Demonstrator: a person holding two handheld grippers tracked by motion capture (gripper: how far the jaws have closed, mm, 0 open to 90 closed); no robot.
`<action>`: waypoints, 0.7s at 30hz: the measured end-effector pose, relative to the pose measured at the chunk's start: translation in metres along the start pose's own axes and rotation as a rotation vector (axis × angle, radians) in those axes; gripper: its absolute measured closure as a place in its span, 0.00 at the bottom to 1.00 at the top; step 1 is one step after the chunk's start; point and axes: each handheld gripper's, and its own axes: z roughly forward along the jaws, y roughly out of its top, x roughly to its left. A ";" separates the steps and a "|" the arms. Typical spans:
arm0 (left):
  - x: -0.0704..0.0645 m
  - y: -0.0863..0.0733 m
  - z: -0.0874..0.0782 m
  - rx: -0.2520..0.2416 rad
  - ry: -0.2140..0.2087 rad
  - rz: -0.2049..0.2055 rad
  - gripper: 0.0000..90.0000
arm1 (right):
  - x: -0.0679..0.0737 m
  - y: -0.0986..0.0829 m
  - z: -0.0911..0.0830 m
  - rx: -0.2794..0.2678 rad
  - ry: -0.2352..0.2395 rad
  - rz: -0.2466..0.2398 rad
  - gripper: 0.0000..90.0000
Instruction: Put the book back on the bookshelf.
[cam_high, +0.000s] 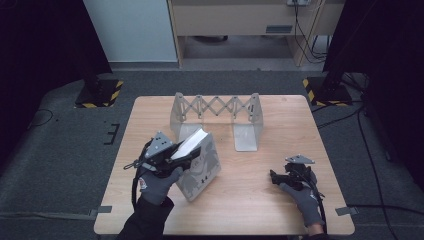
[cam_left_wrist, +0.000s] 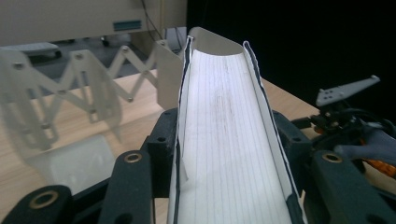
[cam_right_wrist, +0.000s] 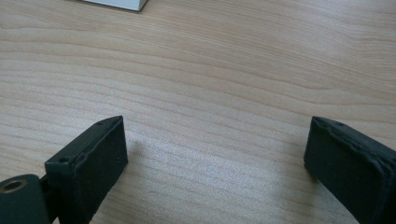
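Jaws of left gripper (cam_high: 187, 150) clamp book (cam_high: 200, 167); right gripper (cam_high: 274, 176) gapes empty; next, I judge, book goes into rack (cam_high: 215, 112) at 12 o'clock.

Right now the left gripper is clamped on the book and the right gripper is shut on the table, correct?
Not quite. The right gripper is open: the right gripper view shows its fingers wide apart over bare table. The left gripper is indeed clamped on the book.
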 end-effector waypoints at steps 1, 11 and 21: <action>0.003 0.001 -0.002 -0.005 0.013 0.000 0.57 | 0.000 0.000 0.000 0.000 0.000 0.000 0.07; 0.038 0.011 -0.016 -0.049 0.157 -0.042 0.57 | 0.000 0.000 0.000 0.000 0.000 0.000 0.07; 0.069 0.037 0.001 -0.045 0.271 -0.074 0.57 | 0.000 0.000 0.000 0.001 0.000 0.002 0.07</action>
